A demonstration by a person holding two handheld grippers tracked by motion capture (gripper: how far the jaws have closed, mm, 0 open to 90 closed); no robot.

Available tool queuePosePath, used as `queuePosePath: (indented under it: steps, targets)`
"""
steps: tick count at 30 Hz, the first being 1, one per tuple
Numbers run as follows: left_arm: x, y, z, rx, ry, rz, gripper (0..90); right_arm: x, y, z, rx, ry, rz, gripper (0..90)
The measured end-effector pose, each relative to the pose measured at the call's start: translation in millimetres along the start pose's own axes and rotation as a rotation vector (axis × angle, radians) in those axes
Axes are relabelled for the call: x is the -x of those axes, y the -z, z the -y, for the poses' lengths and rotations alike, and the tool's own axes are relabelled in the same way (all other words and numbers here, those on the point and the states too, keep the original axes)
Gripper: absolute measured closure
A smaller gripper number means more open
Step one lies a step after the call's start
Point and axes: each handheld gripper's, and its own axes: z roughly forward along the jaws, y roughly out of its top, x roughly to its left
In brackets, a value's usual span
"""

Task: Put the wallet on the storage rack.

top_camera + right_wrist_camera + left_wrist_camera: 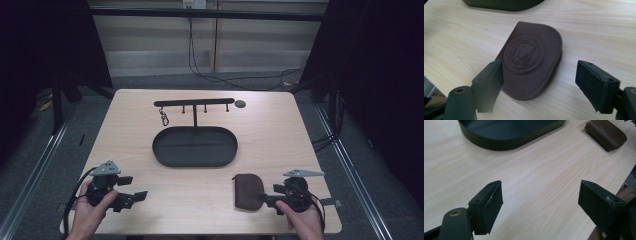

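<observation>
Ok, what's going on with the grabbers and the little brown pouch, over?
Left gripper open, over bare table. Right gripper open, jaws either side of the brown pouch, not touching. Pouch flat on the table, in front of the black tray. Nothing in the way.

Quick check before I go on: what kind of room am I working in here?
Likely a lab or studio recording bay, not a home. A bare wooden table stands between black curtains, with metal rails along the carpeted floor and loose cables by the back wall. On it: a key rack with tray and a brown pouch.
</observation>
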Motion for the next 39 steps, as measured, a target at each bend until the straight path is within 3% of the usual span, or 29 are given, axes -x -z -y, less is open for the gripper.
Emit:
queuePosePath:
  steps: [2, 5, 7, 10, 13, 16, 18, 22, 32, 33, 39]
  targets:
    - [0.0, -1.8, 8.5, 0.022, 0.012, 0.015, 19.4, -1.7, -3.4, -5.4, -0.046, 0.005, -0.009, 23.4]
    - [-1.0, -4.1, 18.2, 0.052, 0.015, 0.027, 19.2, -4.6, -7.0, -17.0, -0.065, 0.02, -0.004, 25.9]
    - [-1.8, -6.7, 24.3, 0.042, 0.012, 0.039, 19.2, -4.4, -8.6, -20.5, -0.077, 0.022, 0.007, 26.1]
    - [-3.8, -6.5, 30.3, 0.051, 0.011, 0.056, 19.2, -3.5, -14.2, -31.6, -0.136, 0.018, 0.03, 26.0]
    - [-1.5, -5.3, 30.5, 0.061, -0.01, 0.052, 19.1, -3.8, -16.6, -41.2, -0.16, 0.014, 0.015, 22.0]
    - [0.2, -11.0, 30.5, 0.025, -0.025, 0.062, 18.3, -5.6, -21.0, -49.6, -0.22, 0.026, -0.003, 14.6]
    - [1.6, -14.1, 30.2, 0.016, -0.029, 0.072, 17.8, -7.9, -26.5, -54.1, -0.285, 0.026, -0.016, 14.6]
    - [3.7, -14.8, 29.4, 0.016, -0.039, 0.076, 17.8, -11.8, -39.2, -63.2, -0.402, 0.062, 0.001, 15.0]
    - [3.5, -17.7, 29.6, -0.01, -0.042, 0.085, 17.7, -17.5, -54.7, -81.5, -0.516, 0.104, 0.033, 15.9]
    - [3.2, -17.1, 29.6, -0.01, -0.039, 0.085, 17.8, -18.5, -61.6, -83.4, -0.553, 0.111, 0.051, 15.9]
    - [1.2, -15.1, 29.7, 0.001, -0.029, 0.084, 17.7, -18.4, -70.0, -85.9, -0.571, 0.113, 0.093, 17.3]
